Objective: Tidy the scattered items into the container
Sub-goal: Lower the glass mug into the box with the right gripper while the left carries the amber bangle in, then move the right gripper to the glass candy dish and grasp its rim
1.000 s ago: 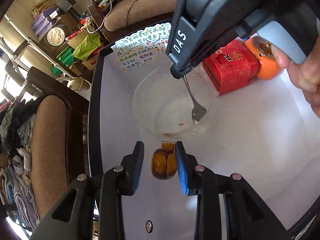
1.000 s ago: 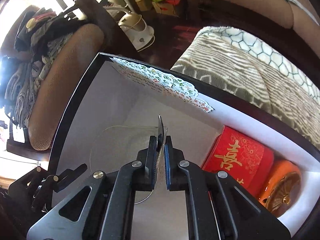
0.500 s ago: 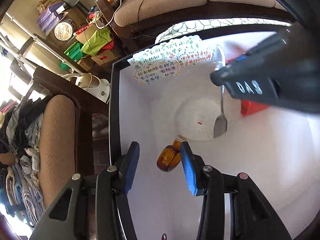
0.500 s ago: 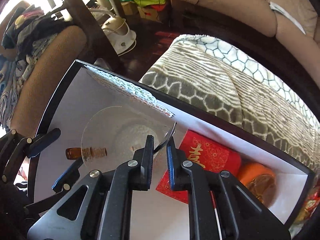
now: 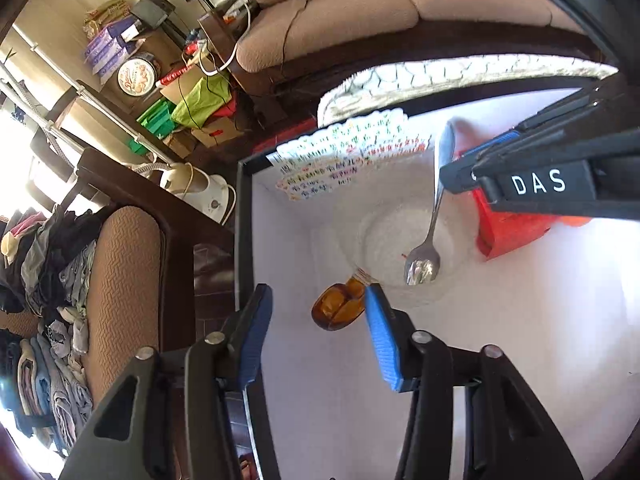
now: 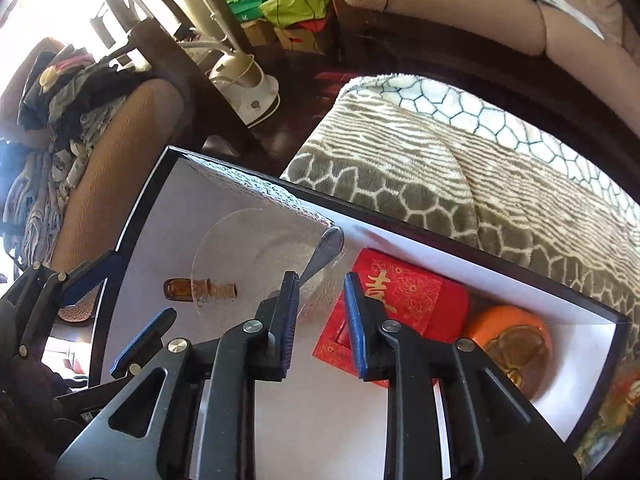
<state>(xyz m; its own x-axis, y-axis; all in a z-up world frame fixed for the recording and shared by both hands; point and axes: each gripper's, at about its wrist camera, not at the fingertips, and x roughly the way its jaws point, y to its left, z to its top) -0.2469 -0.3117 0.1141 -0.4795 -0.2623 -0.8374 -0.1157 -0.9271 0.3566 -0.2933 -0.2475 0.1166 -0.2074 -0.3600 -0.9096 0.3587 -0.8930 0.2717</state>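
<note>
- Left wrist view, far left: we see an armchair [image 5: 120, 280] heaped with clothes [image 5: 44, 280], off the table's dark edge.
- Left wrist view, lower centre: our left gripper [image 5: 316, 332] hangs over the white table [image 5: 520, 360] with its jaws moderately wide and opening; nothing is pressed between the blue pads [image 5: 380, 336].
- Left wrist view, centre: the amber bottle [image 5: 338, 308] lies on its side on the table, seen through the gap between the jaws, its neck touching the rim of the clear glass bowl [image 5: 384, 220].
- Left wrist view, right of centre: the spoon [image 5: 430, 236] stands tilted in the bowl, its scoop down on the bowl's floor and its handle rising past the tip of our right gripper [image 5: 456, 178].
- Left wrist view, right: a red box [image 5: 512, 228] sits just beside the bowl, partly hidden by the right gripper.
- Right wrist view, left: we see the left gripper [image 6: 120, 304] above the table corner, and the bottle [image 6: 178, 289] half hidden behind the bowl's rim [image 6: 208, 240].
- Right wrist view, centre: the right gripper [image 6: 320, 312] has a narrow gap and is opening; the spoon handle [image 6: 326, 250] leans against its left pad only, so the jaws no longer clamp it.
- Right wrist view, right: the red box [image 6: 408, 300] and an orange jar [image 6: 508, 340] sit side by side along the table's far edge, with a patterned blanket [image 6: 440, 172] beyond.
</note>
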